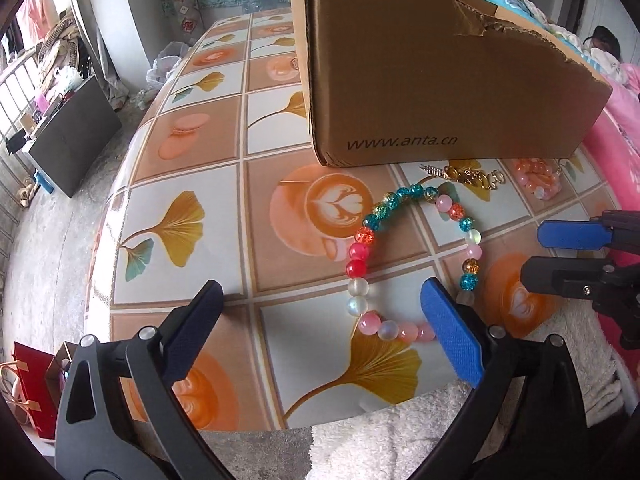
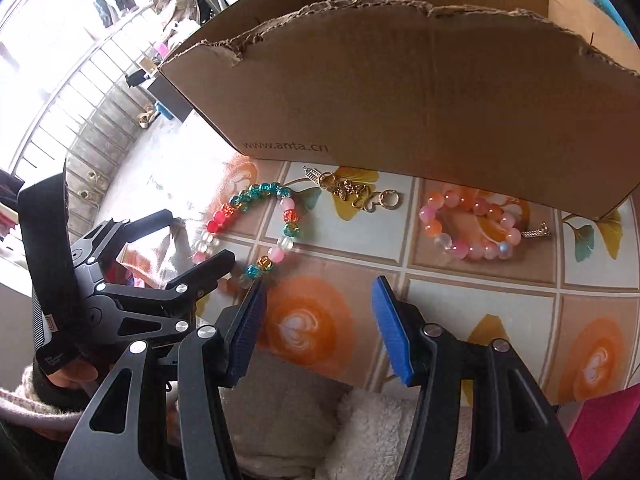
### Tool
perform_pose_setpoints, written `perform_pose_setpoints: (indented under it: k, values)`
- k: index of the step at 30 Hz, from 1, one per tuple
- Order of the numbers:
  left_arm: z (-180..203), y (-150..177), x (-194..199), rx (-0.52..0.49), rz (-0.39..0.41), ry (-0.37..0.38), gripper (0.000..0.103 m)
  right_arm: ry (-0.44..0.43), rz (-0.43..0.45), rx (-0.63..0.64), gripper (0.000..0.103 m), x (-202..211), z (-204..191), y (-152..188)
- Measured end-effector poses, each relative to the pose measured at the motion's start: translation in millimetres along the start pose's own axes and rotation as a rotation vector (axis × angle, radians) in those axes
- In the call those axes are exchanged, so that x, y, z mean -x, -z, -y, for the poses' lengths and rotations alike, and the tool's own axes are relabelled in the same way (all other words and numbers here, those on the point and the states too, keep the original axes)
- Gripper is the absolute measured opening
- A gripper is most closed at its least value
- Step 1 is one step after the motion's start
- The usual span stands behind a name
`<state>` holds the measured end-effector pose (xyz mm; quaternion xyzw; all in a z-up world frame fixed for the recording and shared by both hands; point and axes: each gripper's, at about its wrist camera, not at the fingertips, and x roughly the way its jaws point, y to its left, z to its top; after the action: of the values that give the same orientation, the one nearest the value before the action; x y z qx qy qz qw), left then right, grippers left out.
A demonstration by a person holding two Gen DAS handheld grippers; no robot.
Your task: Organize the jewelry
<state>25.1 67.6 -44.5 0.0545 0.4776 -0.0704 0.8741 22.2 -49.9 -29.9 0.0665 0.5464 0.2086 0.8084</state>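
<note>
Lying on the desk in front of a torn cardboard box, three pieces of jewelry are on record. A multicoloured bead bracelet forms an open loop at the centre of the left wrist view, on the patterned cloth with coffee-cup and leaf prints. A gold chain with rings and a small charm sits just below the box's printed edge, centre of the right wrist view. A pink and orange bead bracelet lies to the right of the chain, close to the box, apart from the other two.

Left gripper: released, jaws spread wide, nothing between the pads; its blue right finger overlaps the lower right arc of the multicoloured bracelet in the picture, contact cannot be confirmed.

Right gripper: jaws partly apart, nothing held, above an orange cup print at lower centre of its own view. Its left pad tip stands just beside the bracelet's teal end bead.

A white fleecy fabric shows at the bottom edge.
</note>
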Motion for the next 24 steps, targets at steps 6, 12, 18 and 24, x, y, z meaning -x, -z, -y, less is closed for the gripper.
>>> perform_pose_setpoints:
  k: [6, 12, 18, 24]
  values:
    - [-1.1, -2.0, 1.2, -0.005, 0.018, 0.012, 0.096, -0.019, 0.039, 0.002, 0.071, -3.0, -7.4, -2.2]
    - [-4.5, -9.1, -2.9, -0.022, -0.002, 0.029, 0.096, -0.019, 0.051, 0.010, 0.097, -10.9, -14.5, 0.5]
    - [-5.2, -12.1, -4.5, -0.021, -0.018, 0.030, 0.096, -0.037, 0.065, -0.013, 0.097, -10.9, -7.9, -0.8]
    - [-5.9, -11.8, -5.2, -0.023, -0.007, 0.029, 0.096, -0.029, 0.071, -0.006, 0.097, -2.3, -1.7, 3.5]
